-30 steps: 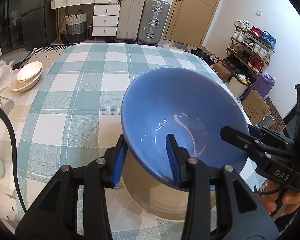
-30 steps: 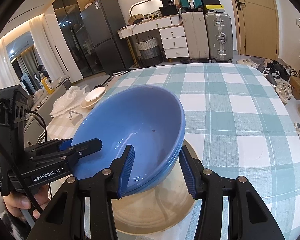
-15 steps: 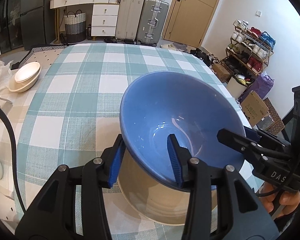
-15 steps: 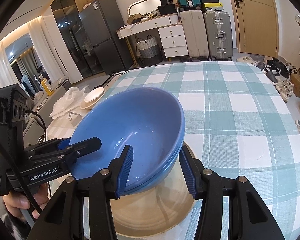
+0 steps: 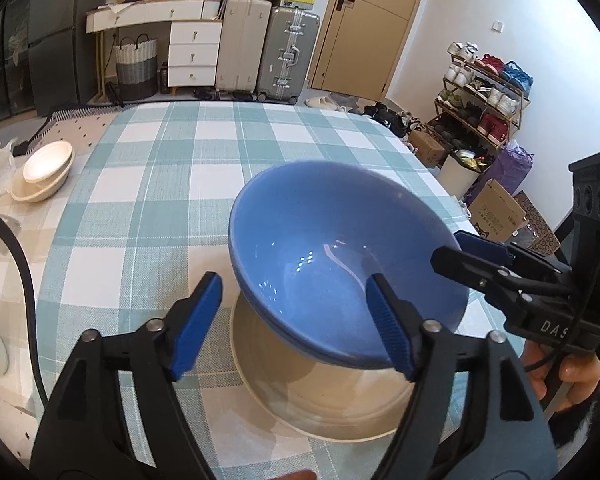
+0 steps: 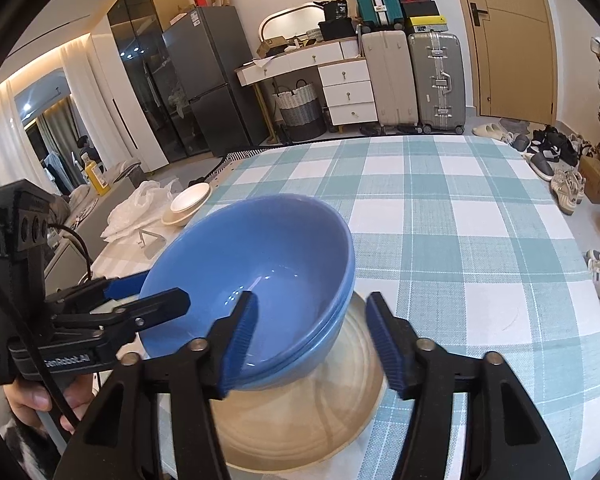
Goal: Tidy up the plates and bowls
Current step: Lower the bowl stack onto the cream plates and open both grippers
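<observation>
Checked tablecloth (image 5: 148,208) spreads under me; at ten o'clock sit the stacked cream bowls (image 5: 44,172). Dead centre, the blue bowls (image 5: 340,264) rest in the beige plate (image 5: 332,400). My left gripper (image 5: 296,320) and right gripper (image 6: 312,340) have just been opening, pads off the rim: release step. Next, I judge, back out cleanly.

A blue bowl (image 5: 340,256) sits in a cream bowl (image 5: 332,404) on teal-and-white checked tablecloth (image 5: 148,200).
</observation>
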Available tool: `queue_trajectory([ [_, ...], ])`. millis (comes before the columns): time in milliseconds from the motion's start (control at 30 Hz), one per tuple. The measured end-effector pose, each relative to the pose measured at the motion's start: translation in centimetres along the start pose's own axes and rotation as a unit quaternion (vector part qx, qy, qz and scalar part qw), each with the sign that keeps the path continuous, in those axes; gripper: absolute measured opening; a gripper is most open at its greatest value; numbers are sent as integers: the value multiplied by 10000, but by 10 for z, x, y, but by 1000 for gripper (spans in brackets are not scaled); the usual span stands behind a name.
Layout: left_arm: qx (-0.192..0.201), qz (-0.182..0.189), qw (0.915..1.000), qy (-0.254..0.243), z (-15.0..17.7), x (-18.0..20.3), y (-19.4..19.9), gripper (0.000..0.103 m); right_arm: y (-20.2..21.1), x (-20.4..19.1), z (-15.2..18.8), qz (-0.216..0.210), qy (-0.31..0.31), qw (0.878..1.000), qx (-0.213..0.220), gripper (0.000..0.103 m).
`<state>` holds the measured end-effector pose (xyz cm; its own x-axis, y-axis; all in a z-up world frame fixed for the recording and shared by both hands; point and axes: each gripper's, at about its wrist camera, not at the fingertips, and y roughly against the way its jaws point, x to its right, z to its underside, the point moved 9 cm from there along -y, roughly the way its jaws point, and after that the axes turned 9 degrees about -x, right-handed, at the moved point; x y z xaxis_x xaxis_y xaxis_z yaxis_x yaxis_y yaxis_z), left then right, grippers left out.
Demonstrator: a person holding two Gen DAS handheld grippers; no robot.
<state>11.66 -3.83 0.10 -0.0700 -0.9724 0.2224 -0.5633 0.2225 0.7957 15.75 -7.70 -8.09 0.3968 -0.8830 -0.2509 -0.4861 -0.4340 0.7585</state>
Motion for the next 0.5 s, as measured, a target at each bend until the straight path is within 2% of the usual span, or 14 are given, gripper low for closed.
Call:
queue_trajectory([
  [133, 196, -40, 9996, -185, 1, -8, 14, 78, 9, 0, 0, -4, 186, 9997, 135, 91],
  [233, 383, -116, 9989, -247, 2, -20, 26, 83, 17, 1, -3, -72, 441, 9986, 294, 100],
  [333, 699, -197, 9963, -464, 4, -31, 41, 101, 29, 4, -5, -126, 836, 9948, 572, 102],
  [400, 970, -296, 9931, -592, 6, -37, 53, 101, 36, 8, -5, -182, 1042, 9917, 727, 102],
  [500, 1155, -217, 9906, -707, 12, -45, 58, 101, 44, 20, -3, -345, 1210, 9878, 913, 102],
])
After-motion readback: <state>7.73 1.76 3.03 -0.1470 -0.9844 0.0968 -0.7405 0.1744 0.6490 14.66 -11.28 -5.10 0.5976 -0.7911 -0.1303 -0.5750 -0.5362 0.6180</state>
